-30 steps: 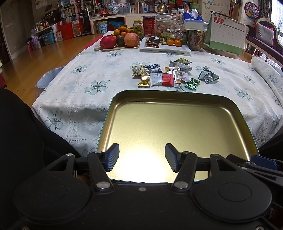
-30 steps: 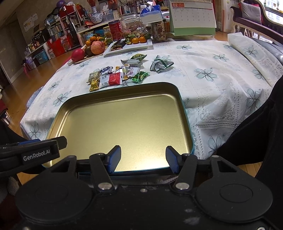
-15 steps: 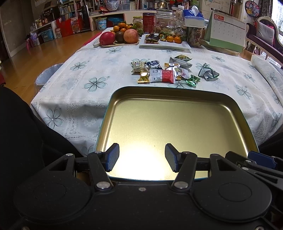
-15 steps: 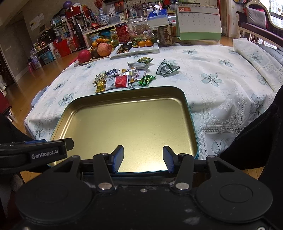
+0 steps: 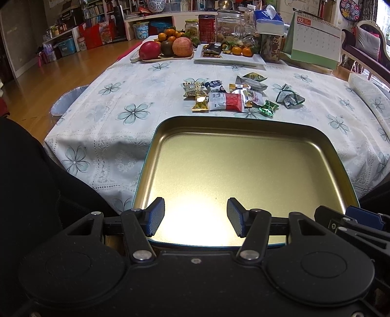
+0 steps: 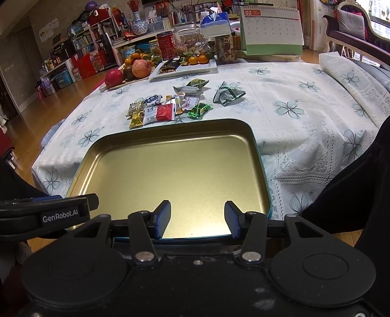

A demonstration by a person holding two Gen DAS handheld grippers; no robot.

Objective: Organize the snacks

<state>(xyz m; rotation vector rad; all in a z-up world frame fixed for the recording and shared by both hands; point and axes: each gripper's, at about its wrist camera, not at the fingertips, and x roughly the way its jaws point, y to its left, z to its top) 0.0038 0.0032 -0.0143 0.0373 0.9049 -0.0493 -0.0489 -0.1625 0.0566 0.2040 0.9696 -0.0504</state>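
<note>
An empty gold tin tray (image 5: 243, 165) (image 6: 170, 170) lies at the near side of the flowered tablecloth, its near edge sticking out past the table's front. Just beyond its far rim lies a cluster of several wrapped snacks: a red-and-white packet (image 5: 225, 102) (image 6: 159, 114), a gold candy (image 5: 199, 103) (image 6: 136, 119), a green candy (image 5: 268, 108) (image 6: 199, 110) and a green-silver packet (image 5: 290, 96) (image 6: 228, 94). My left gripper (image 5: 195, 214) hovers open over the tray's near edge, nothing between its fingers. My right gripper (image 6: 197, 215) hovers beside it, also open with nothing in it.
At the table's far end stand a fruit board with apples (image 5: 165, 47), a white plate with small oranges (image 5: 229, 54), a red can (image 5: 207, 26), a tissue box (image 5: 268, 23) and a desk calendar (image 5: 314, 40). A person's dark clothing flanks both views.
The right gripper's jaws have come a little closer together. Both grippers stay over the tray's near edge; tray and snacks have not moved.
</note>
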